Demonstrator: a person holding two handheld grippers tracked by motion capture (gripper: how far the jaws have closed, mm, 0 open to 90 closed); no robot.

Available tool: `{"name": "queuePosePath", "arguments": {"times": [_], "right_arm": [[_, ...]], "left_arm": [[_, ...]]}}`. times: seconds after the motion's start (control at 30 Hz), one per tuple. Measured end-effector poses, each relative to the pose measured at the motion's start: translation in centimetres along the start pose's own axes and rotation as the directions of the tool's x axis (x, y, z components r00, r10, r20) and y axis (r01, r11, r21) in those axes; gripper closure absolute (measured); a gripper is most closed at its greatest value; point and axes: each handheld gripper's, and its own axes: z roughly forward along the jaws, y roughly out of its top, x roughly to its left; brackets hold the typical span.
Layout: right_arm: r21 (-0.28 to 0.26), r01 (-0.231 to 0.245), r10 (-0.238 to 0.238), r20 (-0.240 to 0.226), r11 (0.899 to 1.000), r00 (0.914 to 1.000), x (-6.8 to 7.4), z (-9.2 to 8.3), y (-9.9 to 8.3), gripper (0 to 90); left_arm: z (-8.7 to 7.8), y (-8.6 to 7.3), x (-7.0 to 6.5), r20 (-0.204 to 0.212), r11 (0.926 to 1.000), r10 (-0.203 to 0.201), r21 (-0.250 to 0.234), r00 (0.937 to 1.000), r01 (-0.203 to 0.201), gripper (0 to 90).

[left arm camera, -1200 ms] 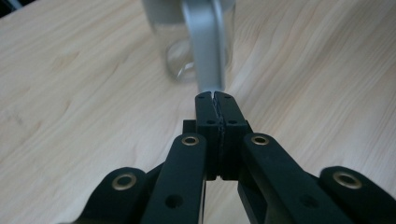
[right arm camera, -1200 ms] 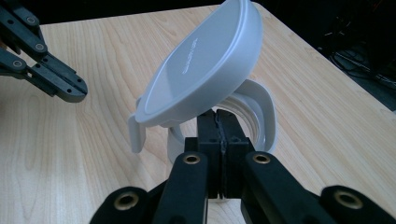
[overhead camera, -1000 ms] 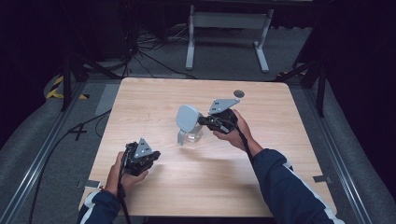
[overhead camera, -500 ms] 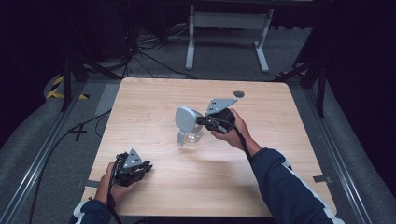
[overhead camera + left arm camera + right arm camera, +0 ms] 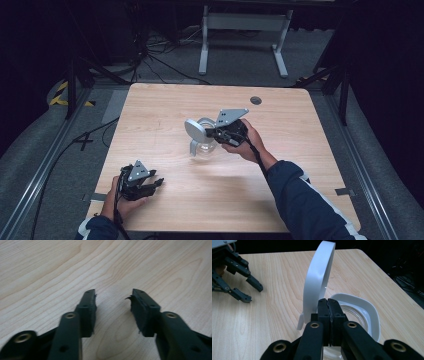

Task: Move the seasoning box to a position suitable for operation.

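A clear jar [image 5: 204,146] with a white square rim [image 5: 368,310] stands at the middle of the wooden table [image 5: 300,165]. Its white round lid [image 5: 192,131] [image 5: 317,282] is swung up on edge. My right gripper [image 5: 211,133] [image 5: 328,303] is shut on the lid's rim, just above the jar's mouth. My left gripper [image 5: 156,183] [image 5: 113,298] rests low over bare wood near the front left corner, open, with nothing between its jaws. It also appears in the right gripper view as the left gripper [image 5: 253,292] at the upper left.
A small round dark hole [image 5: 256,100] sits near the table's far edge. Behind the table stands a grey metal frame [image 5: 245,22], and cables [image 5: 165,65] lie on the floor. Rails run along both sides of the table.
My left gripper has drawn back toward the front left corner and lower over the table. The right gripper still holds the lid upright, almost unmoved.
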Motion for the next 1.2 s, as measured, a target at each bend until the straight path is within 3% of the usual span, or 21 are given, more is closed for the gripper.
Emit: {"name": "queuePosePath", "arguments": {"times": [0.03, 0.1, 0.17, 0.33, 0.4, 0.77, 1.2], "right_arm": [[0.001, 0.001, -0.001, 0.000, 1.000, 1.0000, 0.02, 0.01, -0.01, 89.8], [0.002, 0.001, -0.001, 0.003, 1.000, 1.0000, 0.05, 0.00, -0.01, 89.8], [0.004, 0.003, -0.003, 0.005, 1.000, 1.0000, 0.07, -0.03, 0.01, 89.8], [0.026, 0.016, -0.016, 0.014, 1.000, 0.9998, 0.20, -0.03, 0.06, 89.8], [0.025, 0.015, -0.015, 0.010, 1.000, 0.9998, 0.17, -0.01, 0.04, 89.7], [0.026, 0.023, -0.023, 0.005, 0.999, 0.9997, 0.16, -0.02, -0.10, 89.7], [0.026, 0.055, -0.056, 0.036, 0.998, 0.9978, 0.26, -0.91, 0.44, 89.6]], "left_arm": [[0.12, -0.03, 0.00, 0.004, 0.9996, -0.028, -0.003, 0.9996, 0.028, 46.4], [0.23, 0.04, 0.16, -0.001, 0.9999, -0.017, 0.002, 0.9999, 0.017, 35.9], [0.32, 0.04, 0.09, -0.003, 0.9991, -0.041, 0.003, 0.9991, 0.041, 30.5], [0.33, 0.17, 0.38, -0.029, 0.9992, -0.030, 0.026, 0.9991, 0.031, 22.5], [0.35, 0.18, 0.33, -0.026, 0.9981, -0.051, 0.034, 0.9983, 0.052, 20.6], [0.48, 0.20, 0.47, -0.042, 0.9983, -0.049, 0.030, 0.9979, 0.050, 16.9], [0.44, 0.20, 0.49, -0.040, 0.9983, -0.047, 0.033, 0.9981, 0.048, 16.9]]}}
